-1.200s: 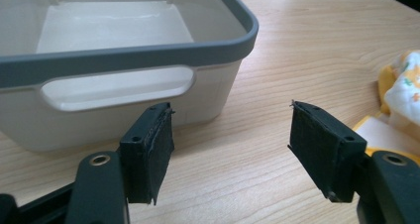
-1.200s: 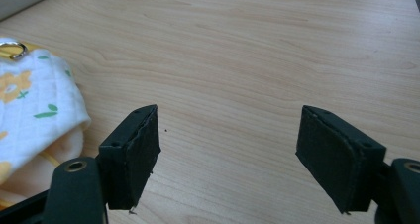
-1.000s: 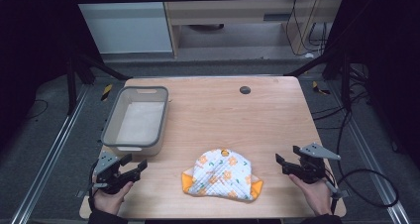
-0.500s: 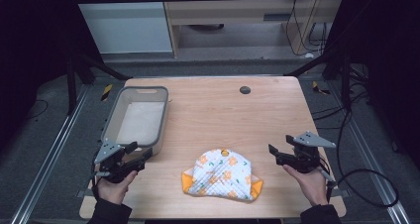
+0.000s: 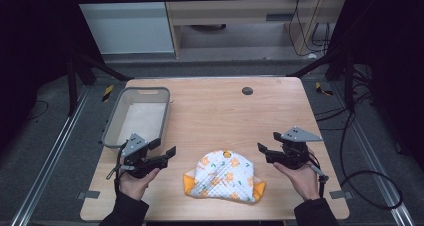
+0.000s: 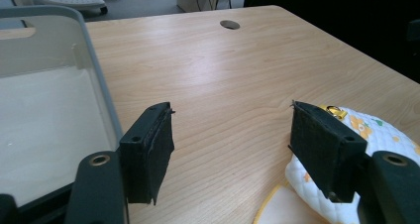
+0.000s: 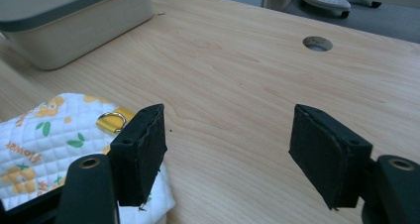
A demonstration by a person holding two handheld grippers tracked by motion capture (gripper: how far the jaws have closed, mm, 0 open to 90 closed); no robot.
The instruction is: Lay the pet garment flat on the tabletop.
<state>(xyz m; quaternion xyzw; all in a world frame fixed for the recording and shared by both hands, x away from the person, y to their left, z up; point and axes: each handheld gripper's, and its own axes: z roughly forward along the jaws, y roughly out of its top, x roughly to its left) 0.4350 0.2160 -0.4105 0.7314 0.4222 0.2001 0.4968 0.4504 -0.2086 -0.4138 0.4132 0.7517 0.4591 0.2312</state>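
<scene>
A white quilted cloth (image 5: 222, 178) with an orange flower print, orange trim and a small metal ring lies on the wooden table (image 5: 225, 111) near its front edge. My left gripper (image 5: 164, 148) hovers just left of it, jaws wide apart and empty; in the left gripper view (image 6: 230, 115) the cloth (image 6: 381, 130) lies behind the right jaw. My right gripper (image 5: 267, 143) hovers just right of the cloth, open; its jaws have just been closing slightly with nothing between them. In the right gripper view (image 7: 228, 112) the cloth (image 7: 49, 130) lies behind the left jaw.
A grey bin (image 5: 112, 126) with a pale inside stands at the table's left, just beyond my left gripper; its rim (image 6: 101, 95) shows close by in the left gripper view, its wall (image 7: 74, 21) in the right gripper view. A round cable hole (image 5: 247, 90) sits toward the table's far edge.
Both hands have lifted and moved forward and inward from the table's front corners, ending on either side of the cloth. The cloth has not moved.
</scene>
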